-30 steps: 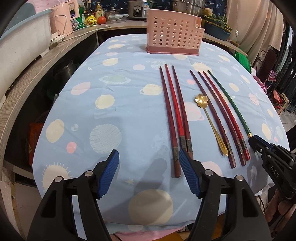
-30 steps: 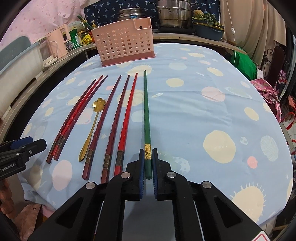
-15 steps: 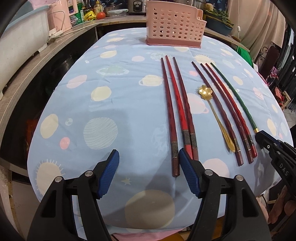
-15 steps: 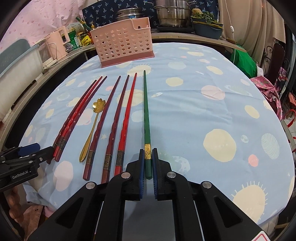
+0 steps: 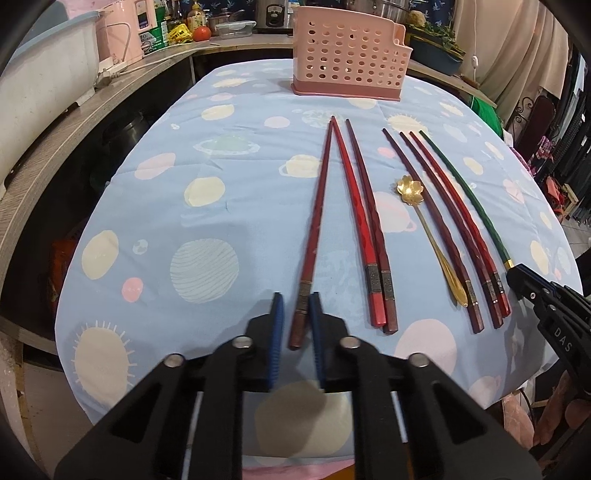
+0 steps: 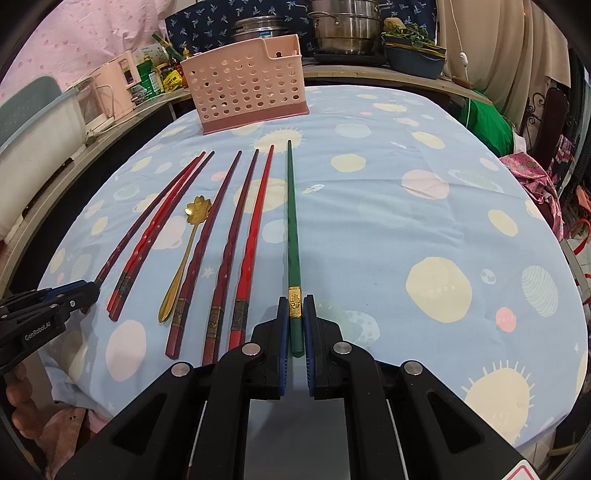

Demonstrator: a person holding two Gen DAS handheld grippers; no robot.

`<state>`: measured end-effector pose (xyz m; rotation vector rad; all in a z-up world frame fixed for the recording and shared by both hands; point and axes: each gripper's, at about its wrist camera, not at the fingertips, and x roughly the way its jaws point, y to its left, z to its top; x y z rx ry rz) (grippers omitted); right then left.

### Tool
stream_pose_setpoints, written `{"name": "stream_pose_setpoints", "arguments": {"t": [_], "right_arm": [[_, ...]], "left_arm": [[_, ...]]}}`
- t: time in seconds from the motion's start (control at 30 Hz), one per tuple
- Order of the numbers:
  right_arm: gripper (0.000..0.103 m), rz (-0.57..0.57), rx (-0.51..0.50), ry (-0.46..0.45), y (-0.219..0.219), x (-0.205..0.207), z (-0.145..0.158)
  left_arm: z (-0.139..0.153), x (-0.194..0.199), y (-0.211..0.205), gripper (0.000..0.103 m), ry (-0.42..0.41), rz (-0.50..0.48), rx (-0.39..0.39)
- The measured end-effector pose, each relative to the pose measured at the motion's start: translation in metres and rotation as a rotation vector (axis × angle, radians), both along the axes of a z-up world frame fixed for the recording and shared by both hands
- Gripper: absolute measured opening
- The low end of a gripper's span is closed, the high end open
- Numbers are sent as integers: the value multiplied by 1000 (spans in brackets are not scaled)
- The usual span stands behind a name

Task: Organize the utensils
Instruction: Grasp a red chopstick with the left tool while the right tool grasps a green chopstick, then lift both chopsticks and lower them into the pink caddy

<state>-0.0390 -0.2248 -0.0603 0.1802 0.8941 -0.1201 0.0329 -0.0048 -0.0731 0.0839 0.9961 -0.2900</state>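
Several red and dark red chopsticks, one green chopstick (image 6: 294, 236) and a gold flower spoon (image 5: 428, 229) lie side by side on the blue planet-print tablecloth (image 5: 207, 206). My left gripper (image 5: 296, 306) is shut on the near end of the leftmost dark red chopstick (image 5: 316, 221), which lies on the cloth. My right gripper (image 6: 296, 310) is shut on the green chopstick's near end, just behind its gold band. A pink perforated utensil basket (image 5: 349, 68) stands at the table's far edge; it also shows in the right wrist view (image 6: 249, 98).
A wooden counter (image 5: 74, 110) with a white tub, a pink appliance and bottles runs along the left. Steel pots (image 6: 347, 33) and a blue bowl stand behind the table. The table's near edge is just below both grippers.
My left gripper has moved left over the leftmost dark red chopstick's end and closed on it. The right gripper has stayed shut on the green chopstick.
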Motion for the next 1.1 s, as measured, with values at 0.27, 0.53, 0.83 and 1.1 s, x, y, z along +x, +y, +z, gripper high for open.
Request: {"name": "stream_pose_setpoints", "arguments": {"t": [0.27,0.53,0.83,1.1], "right_arm": [[7,-4,4,-23,-3,-3,10],[7,-14,35,-100,-12,-6,44],[7,-19,33,-209,-23,4,93],[7,-29,55,-314,-40,24,139]], "left_arm": [[4,-1,0,7,5,-8,-22],[31,2,9,7,-34,8,-54],[80,20,16,7,-130,37,-96],[136,45,19,7,-251,66,-146]]}}
